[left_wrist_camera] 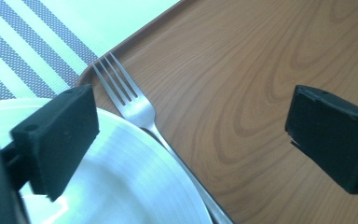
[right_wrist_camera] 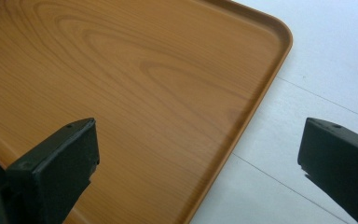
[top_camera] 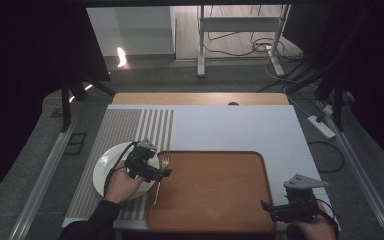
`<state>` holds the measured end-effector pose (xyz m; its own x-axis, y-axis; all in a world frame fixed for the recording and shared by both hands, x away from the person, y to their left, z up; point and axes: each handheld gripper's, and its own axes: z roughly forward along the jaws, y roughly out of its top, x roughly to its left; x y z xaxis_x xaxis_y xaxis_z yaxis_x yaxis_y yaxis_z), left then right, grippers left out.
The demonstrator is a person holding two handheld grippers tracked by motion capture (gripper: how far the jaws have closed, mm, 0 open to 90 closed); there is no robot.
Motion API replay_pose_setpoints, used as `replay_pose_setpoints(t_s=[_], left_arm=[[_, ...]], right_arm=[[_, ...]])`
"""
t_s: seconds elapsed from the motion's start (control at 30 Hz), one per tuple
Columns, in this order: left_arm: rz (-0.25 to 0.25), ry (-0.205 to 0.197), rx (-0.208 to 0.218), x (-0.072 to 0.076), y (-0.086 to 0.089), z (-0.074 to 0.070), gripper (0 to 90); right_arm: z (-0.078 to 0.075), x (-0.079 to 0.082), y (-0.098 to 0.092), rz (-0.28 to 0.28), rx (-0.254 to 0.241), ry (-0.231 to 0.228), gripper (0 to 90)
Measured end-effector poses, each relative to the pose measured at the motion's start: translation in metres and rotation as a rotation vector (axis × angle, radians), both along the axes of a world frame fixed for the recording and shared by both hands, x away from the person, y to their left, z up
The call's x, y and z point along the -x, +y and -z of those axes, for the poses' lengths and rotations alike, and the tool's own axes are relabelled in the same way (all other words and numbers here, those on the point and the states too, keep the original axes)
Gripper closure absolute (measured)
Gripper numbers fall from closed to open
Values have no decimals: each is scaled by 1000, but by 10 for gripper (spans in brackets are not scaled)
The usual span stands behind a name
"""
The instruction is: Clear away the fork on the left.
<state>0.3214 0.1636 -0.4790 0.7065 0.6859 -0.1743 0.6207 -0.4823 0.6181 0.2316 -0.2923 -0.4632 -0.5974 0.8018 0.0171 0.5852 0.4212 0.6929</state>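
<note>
The left tool (top_camera: 166,172) hangs over the near left corner of the wooden tray (top_camera: 215,200), its jaws spread wide with nothing clamped between them. Just below and ahead of it lies the fork (left_wrist_camera: 137,109), released, its tines pointing away from the tool; the handle runs back between the jaws along the tray's left edge and seems to touch the rim of the white plate (left_wrist_camera: 135,186), though the blur there leaves that uncertain. The plate sits under the tool's left jaw, on the striped placemat (left_wrist_camera: 23,56). The right tool (top_camera: 265,206) is also released, jaws apart over the tray's near right corner and the white table (right_wrist_camera: 307,93).
</note>
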Motion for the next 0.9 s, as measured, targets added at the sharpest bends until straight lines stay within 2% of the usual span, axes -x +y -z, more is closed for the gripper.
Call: replay_pose_setpoints(t_s=[0.33,0.6,0.9], left_arm=[[-2,-23,23,6,13,-1,0],[-46,-36,23,16,35,-1,0],[-93,-52,51,29,57,0,0]], right_arm=[[0,0,0,1,2,1,0],[0,0,0,4,2,1,0],[0,0,0,18,2,-2,0]])
